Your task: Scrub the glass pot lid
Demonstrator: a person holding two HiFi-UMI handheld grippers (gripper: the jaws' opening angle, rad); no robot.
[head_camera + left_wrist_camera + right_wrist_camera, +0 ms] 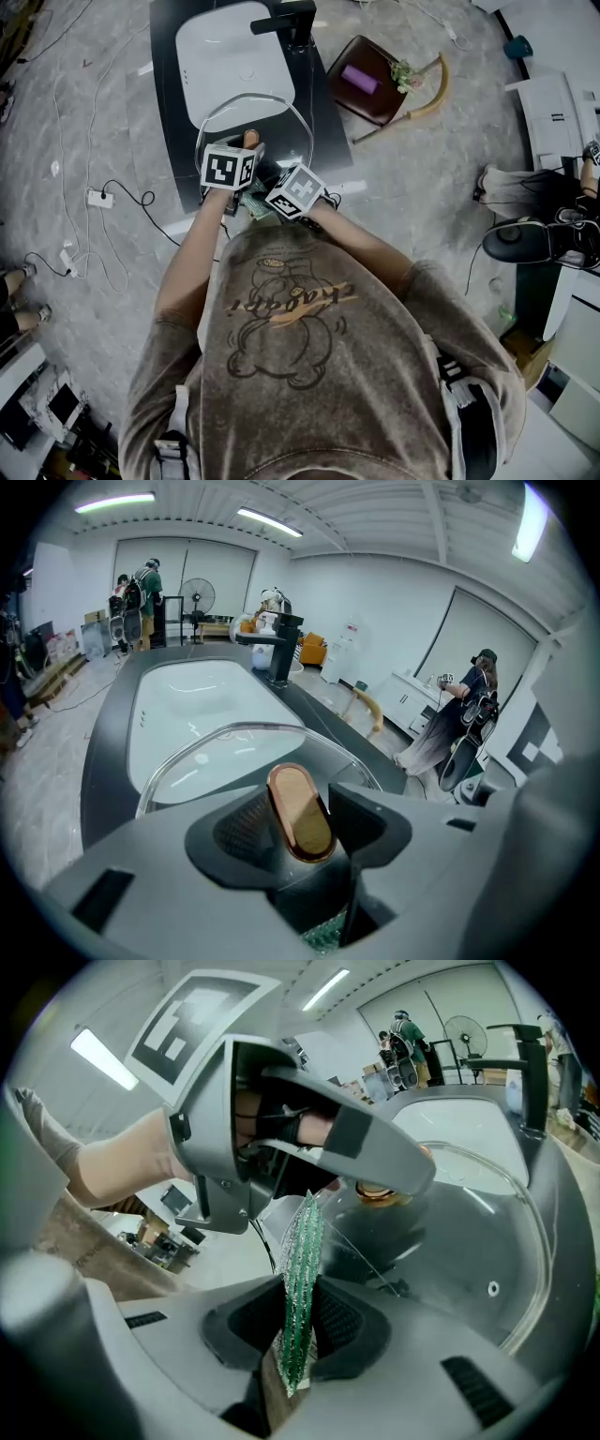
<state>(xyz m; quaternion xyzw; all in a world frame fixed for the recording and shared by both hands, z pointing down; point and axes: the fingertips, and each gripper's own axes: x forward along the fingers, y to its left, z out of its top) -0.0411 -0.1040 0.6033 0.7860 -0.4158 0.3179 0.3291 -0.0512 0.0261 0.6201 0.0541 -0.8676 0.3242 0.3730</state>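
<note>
The glass pot lid (279,127) hangs tilted over the near edge of the sink counter. My left gripper (246,155) is shut on its copper-topped knob (300,813), which sits between the two dark pads (246,825); the clear rim (225,731) arcs beyond the jaws. My right gripper (298,1321) is shut on a green sparkly scrub pad (302,1260), held edge-up against the lid's near side (450,1241), just below the left gripper (281,1119). From the head view, the right gripper (277,197) sits close beside the left one.
A white sink basin (230,61) with a black faucet (291,21) is set in the dark counter (323,112). A brown chair (370,80) stands at the right. Cables and a power strip (98,197) lie on the floor at the left. A person (525,192) sits far right.
</note>
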